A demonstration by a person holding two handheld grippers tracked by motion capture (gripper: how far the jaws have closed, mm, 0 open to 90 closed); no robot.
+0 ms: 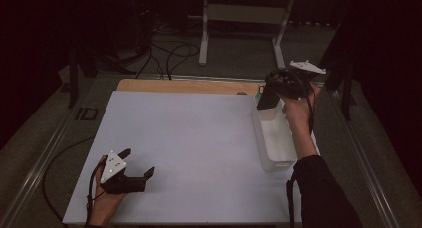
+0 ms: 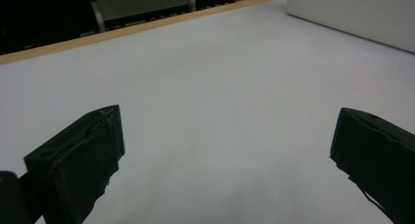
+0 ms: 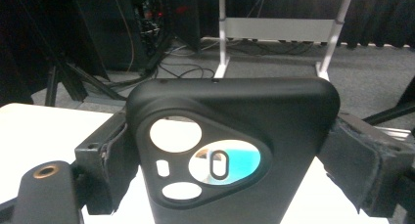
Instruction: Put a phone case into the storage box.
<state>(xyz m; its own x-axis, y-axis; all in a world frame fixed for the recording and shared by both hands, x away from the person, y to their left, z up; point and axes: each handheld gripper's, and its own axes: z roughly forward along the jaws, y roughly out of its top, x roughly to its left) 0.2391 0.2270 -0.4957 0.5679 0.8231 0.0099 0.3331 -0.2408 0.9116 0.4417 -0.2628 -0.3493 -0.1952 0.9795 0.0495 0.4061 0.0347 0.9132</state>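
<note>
Two handheld grippers at a white table top [image 1: 189, 138] with a wooden far edge. Left gripper [image 1: 135, 164]: near the front left corner, low over the board, jaws spread wide with bare surface between them, pointing toward the far right, as confirmed in the left gripper view [image 2: 230, 155]. Right gripper [image 1: 266, 99]: raised at the far right of the table, above the far end of a white rectangular bin [image 1: 276, 138], jaws pinched on a black phone case [image 3: 230, 155]. Case seen from behind in the right gripper view, clamped across its width, one jaw on each long side; long axis upright in that view, camera-cutout end toward the top, rounded top corners facing away from the hand toward the floor beyond the table. Cutouts: one large teardrop opening with a blue-green surface behind it, one round hole, one small slot, one lower oval. Lower end of case cut off at the bottom of that view. From the high view, case [image 1: 265, 96] reads only as a dark slab hanging down from the gripper, detail lost in dim light. Bin's long axis running near to far; contents hard to make out. White metal frame [image 1: 244, 19] and cables [image 1: 169, 54] on the floor beyond, surroundings mostly in darkness.
</note>
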